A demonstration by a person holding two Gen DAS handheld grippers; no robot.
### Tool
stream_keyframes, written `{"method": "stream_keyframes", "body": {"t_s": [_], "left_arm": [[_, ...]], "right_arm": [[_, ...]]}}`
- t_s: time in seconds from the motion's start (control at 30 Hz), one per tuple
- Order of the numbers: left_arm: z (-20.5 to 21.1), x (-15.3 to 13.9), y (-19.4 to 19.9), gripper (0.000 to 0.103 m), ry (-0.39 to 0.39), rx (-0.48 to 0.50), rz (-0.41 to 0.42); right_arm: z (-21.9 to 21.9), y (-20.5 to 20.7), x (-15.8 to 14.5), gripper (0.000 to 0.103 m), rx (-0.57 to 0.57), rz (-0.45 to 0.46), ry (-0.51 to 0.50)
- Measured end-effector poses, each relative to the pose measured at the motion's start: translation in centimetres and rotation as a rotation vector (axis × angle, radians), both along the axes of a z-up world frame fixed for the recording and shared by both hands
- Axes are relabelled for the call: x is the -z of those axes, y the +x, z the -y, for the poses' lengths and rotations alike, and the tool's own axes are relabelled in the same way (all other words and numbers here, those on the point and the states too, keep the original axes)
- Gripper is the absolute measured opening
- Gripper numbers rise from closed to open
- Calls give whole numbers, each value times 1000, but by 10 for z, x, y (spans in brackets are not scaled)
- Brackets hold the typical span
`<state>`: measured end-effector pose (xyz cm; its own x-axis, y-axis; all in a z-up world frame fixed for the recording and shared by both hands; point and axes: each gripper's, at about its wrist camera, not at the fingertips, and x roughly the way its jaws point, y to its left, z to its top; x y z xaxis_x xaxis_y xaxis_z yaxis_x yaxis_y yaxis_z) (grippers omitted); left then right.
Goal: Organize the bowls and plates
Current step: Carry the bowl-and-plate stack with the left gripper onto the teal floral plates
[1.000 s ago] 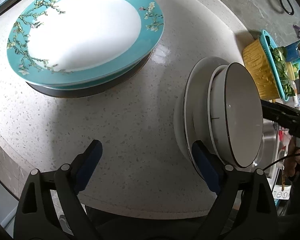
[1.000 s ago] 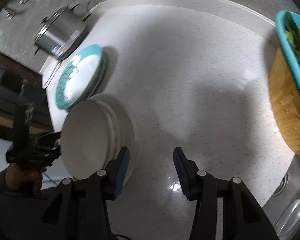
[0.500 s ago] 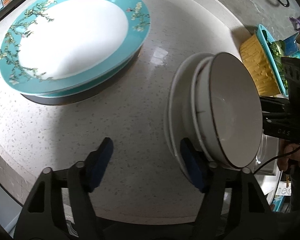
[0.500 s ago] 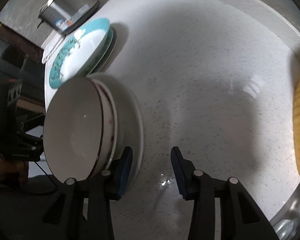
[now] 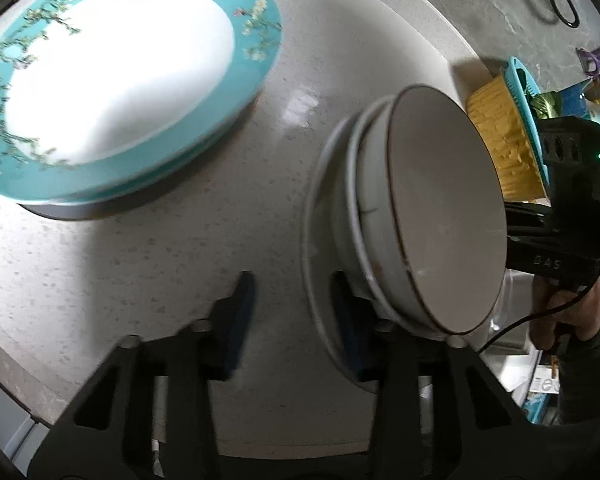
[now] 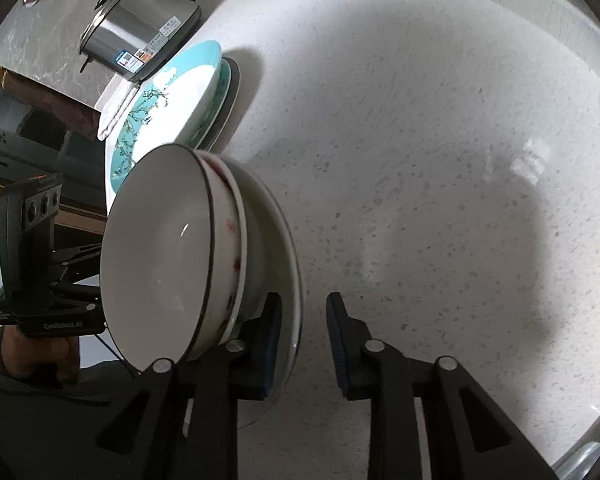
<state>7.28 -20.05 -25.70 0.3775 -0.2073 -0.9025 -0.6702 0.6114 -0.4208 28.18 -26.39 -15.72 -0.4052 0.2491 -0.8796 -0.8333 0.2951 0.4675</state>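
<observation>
The fingers of the left gripper and right gripper have just been closing, each straddling the white plate's rim, not yet pinching. Two bowls are sitting stacked on it, nearer than earlier, beside the teal plate on the table.

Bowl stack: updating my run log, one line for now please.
left gripper: jaws closing astride plate rim, not yet gripping | right gripper: same, opposite side | bowls: stacked on plate

The white plate under my stacked bowls was mostly hidden by them. The teal plate looked blurred, its left edge cut off. I couldn't tell whether my jaws touched the plate rim.
</observation>
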Motion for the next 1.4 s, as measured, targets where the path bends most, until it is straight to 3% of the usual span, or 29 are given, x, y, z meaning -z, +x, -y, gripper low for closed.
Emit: {"method": "stream_keyframes", "body": {"t_s": [0.03,0.1,0.9,1.4], "left_arm": [[2,0,3,26,-2,9,1],[3,-2,7,17,-4,8,20],[0,-16,-11,13,23,3,25],[-2,-59,-21,13,39,48,45]], "right_arm": [[-2,-2,1,17,2,-7,3],[-2,-3,0,15,12,-8,7],[6,-16,-2,14,93,-2,-12],[7,-25,-42,15,138,19,2]]}}
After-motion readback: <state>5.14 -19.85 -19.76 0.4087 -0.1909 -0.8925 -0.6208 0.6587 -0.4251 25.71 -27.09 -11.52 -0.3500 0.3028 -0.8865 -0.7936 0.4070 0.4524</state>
